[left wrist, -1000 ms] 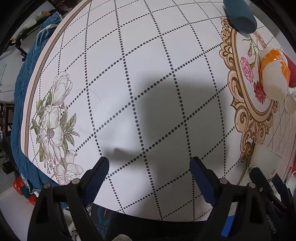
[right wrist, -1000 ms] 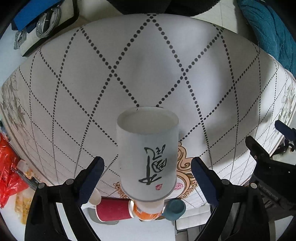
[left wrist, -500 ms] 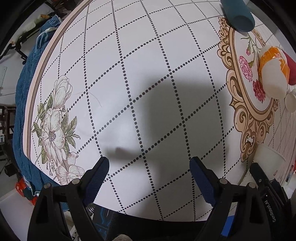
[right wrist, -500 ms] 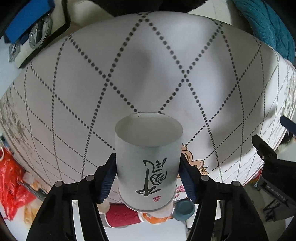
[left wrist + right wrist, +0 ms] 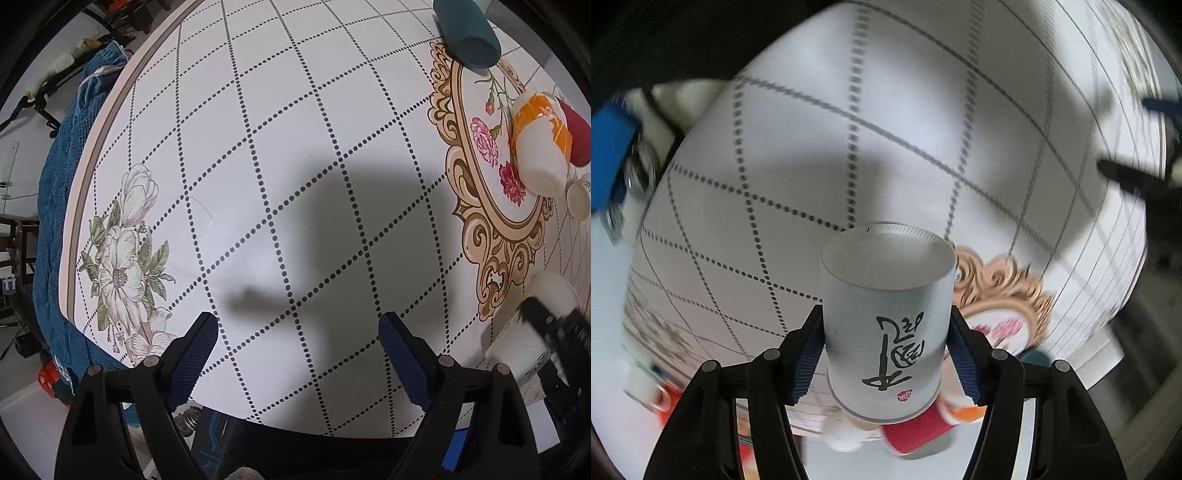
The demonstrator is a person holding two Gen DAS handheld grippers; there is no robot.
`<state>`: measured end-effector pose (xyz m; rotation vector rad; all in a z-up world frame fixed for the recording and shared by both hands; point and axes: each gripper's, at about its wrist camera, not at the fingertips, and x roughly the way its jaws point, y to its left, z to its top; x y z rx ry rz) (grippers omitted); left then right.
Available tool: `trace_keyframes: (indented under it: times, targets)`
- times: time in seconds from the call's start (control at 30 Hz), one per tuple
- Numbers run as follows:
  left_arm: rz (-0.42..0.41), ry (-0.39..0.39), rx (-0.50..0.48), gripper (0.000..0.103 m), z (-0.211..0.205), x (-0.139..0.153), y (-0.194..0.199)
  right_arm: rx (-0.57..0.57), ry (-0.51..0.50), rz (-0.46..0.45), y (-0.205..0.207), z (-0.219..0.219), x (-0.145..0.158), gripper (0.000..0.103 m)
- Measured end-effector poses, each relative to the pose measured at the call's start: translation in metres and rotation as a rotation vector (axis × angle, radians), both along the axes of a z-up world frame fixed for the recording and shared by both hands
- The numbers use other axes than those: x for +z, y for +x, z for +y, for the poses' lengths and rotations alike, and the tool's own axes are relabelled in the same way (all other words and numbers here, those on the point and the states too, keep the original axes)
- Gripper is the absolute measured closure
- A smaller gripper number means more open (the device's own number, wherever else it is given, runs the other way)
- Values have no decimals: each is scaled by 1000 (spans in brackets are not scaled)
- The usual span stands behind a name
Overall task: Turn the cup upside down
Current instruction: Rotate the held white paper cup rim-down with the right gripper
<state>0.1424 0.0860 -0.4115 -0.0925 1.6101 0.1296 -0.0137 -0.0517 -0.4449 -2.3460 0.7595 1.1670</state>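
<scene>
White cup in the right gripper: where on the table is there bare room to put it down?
The white cup fits best on the dotted-grid cloth between the grey flower print and the gold ornamental frame, ahead of the open left gripper. The frame's far side is crowded: teal cup, orange-and-white cup, red cup.

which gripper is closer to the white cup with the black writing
Right. The right gripper is clamped on the white cup; the left gripper hangs open, off to the side.
</scene>
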Motion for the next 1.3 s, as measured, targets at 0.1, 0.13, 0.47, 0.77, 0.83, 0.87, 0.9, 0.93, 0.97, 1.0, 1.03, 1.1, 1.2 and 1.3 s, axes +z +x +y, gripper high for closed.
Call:
trace_keyframes:
  times: [0.1, 0.13, 0.47, 0.77, 0.83, 0.87, 0.9, 0.93, 0.97, 1.0, 1.03, 1.1, 1.2, 1.3]
  targets:
    - [-5, 2, -1, 14, 3, 6, 4, -151, 15, 5, 15, 7, 1, 38]
    - [-6, 3, -2, 14, 4, 7, 5, -209, 22, 9, 21, 10, 1, 37]
    - [-13, 7, -19, 14, -1, 22, 15, -688, 25, 53, 72, 15, -6, 37]
    - [-16, 11, -33, 14, -8, 24, 27, -1239, -14, 105, 129, 0, -13, 37]
    - [-17, 12, -38, 14, -11, 24, 27, -1338, -24, 118, 139, -5, -15, 37]
    - [-17, 12, -41, 14, -12, 25, 28, -1400, -30, 124, 145, -9, -17, 37]
    - [-16, 13, -44, 14, -14, 25, 29, -1437, -30, 131, 151, -11, -18, 37]
    - [-16, 13, -47, 14, -15, 26, 29, -1474, -29, 138, 156, -14, -20, 37]
    - [-16, 14, -49, 14, -16, 27, 30, -1520, -29, 143, 161, -17, -21, 37]
    - [-15, 15, -52, 14, -17, 27, 31, -1550, -28, 146, 165, -19, -22, 37]
    - [-15, 15, -54, 14, -18, 27, 31, -1595, -26, 154, 169, -22, -24, 37]
    - [-14, 16, -56, 14, -21, 27, 32, -1656, -19, 165, 178, -27, -26, 37]
    - [-14, 18, -59, 14, -24, 27, 33, -1730, 0, 177, 195, -35, -29, 37]
    - [-14, 20, -61, 14, -32, 28, 36, -1751, 15, 182, 205, -38, -30, 37]
